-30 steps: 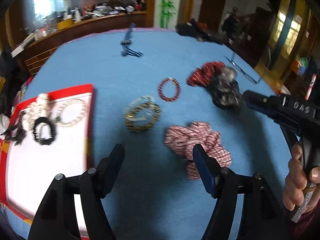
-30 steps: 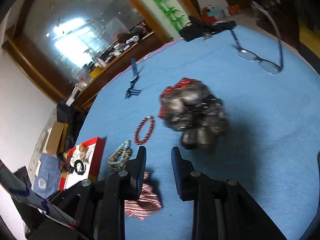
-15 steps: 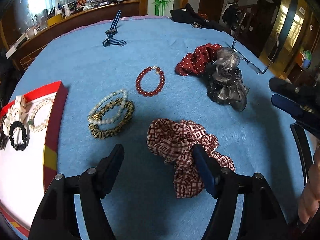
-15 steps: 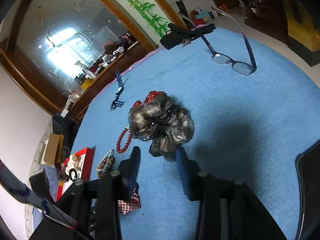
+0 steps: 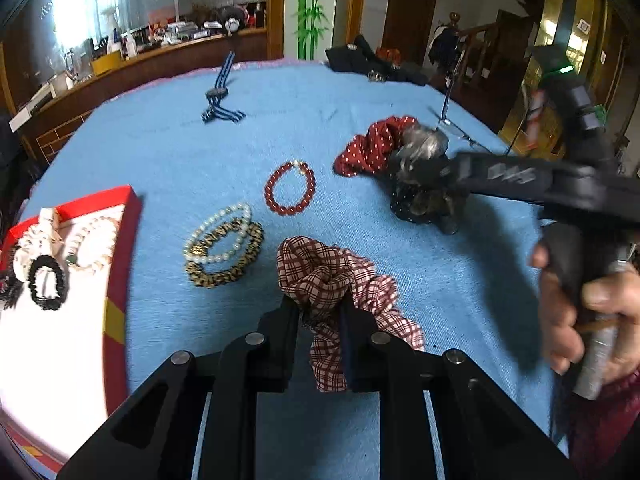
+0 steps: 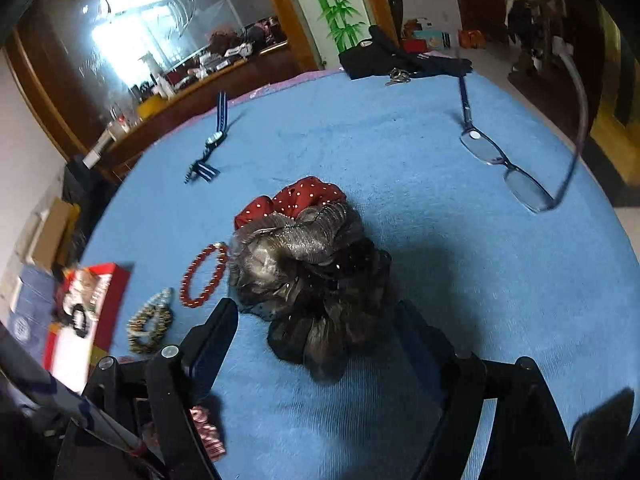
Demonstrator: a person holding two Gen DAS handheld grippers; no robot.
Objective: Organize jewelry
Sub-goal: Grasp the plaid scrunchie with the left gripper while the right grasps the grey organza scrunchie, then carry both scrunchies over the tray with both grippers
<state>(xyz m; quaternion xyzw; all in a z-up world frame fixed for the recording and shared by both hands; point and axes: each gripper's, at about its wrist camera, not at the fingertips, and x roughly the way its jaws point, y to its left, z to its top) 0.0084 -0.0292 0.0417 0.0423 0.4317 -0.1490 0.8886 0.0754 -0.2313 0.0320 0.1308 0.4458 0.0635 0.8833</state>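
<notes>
Blue cloth (image 5: pixel 168 152) covers a round table, with a wood counter and window behind.

Left wrist view: at 9 o'clock we note a red-rimmed tray (image 5: pixel 120 248) already holding a black hair tie (image 5: pixel 47 287), a pale bead bracelet (image 5: pixel 96 242) and a white piece. Left on the cloth: pearl bracelet (image 5: pixel 218 234) lying over a leopard-print band (image 5: pixel 224 258) left of centre, red bead bracelet (image 5: pixel 290 188) at 12 o'clock, red polka-dot scrunchie (image 5: pixel 372 146) at 1 o'clock. We judge the sorting well short of half done. Our left gripper (image 5: pixel 320 312) is closed on the plaid scrunchie (image 5: pixel 336 280), fabric bunched between the fingers; whether it is off the cloth, we cannot tell. At 3 o'clock the right hand (image 5: pixel 576 304) grips its tool handle, which reaches toward the dark pile.

Right wrist view: right gripper (image 6: pixel 316 328) is spread wide, one finger either side of the grey-black gauze scrunchie (image 6: pixel 312 280), which sits at centre against the polka-dot one. No contact visible. Eyeglasses (image 6: pixel 504 164) lie at 2 o'clock, a striped ribbon (image 6: pixel 212 144) at 11.
</notes>
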